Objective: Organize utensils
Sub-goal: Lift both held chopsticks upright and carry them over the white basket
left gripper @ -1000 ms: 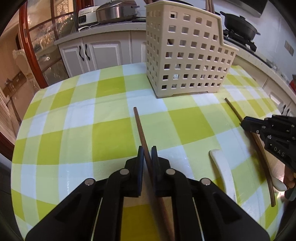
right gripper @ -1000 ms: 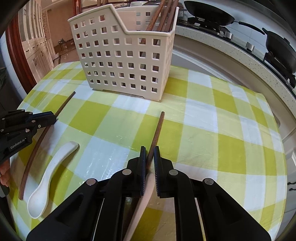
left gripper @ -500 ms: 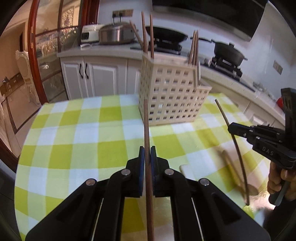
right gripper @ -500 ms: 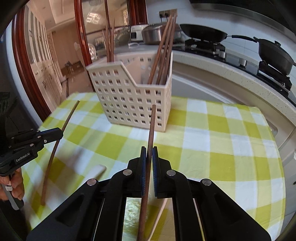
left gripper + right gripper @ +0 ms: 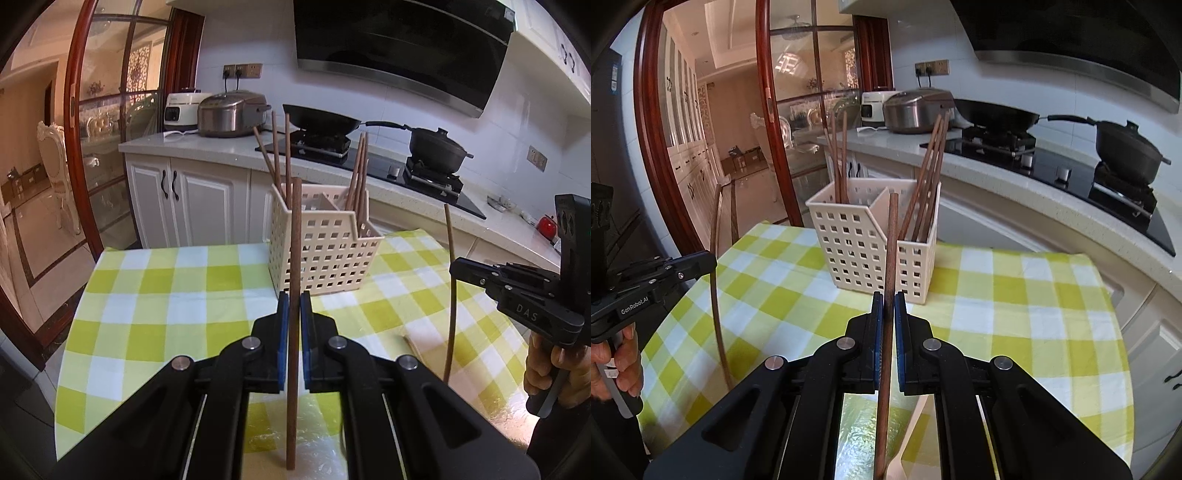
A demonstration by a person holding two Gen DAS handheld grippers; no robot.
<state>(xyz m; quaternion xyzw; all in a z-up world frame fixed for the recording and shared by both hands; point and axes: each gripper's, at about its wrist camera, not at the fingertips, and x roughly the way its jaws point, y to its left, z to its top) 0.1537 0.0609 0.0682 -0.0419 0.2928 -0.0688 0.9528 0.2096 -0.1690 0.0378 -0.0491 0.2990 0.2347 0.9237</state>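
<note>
My left gripper (image 5: 294, 295) is shut on a brown chopstick (image 5: 293, 229) that stands almost upright above the yellow-checked table (image 5: 155, 317). In the right wrist view my right gripper (image 5: 888, 306) is likewise shut on a second brown chopstick (image 5: 891, 243). Each gripper shows in the other's view: the right gripper (image 5: 457, 266) at the right, the left gripper (image 5: 708, 260) at the left, both level with each other. Ahead of both stands the cream perforated basket (image 5: 325, 258) (image 5: 857, 247), with several chopsticks (image 5: 286, 155) in its two compartments. A white spoon (image 5: 910, 439) lies on the table under my right gripper.
Behind the table runs a kitchen counter (image 5: 207, 151) with a rice cooker (image 5: 231, 114), a wok (image 5: 321, 118) and a black pot (image 5: 437, 147) on the stove. A red-framed glass door (image 5: 74, 147) stands at the left. The table's rounded edge (image 5: 1123, 332) lies at the right.
Both grippers have risen off the table, each keeping its chopstick. The chopsticks swung from lying flat to nearly upright, and the basket now sits lower and farther in both views.
</note>
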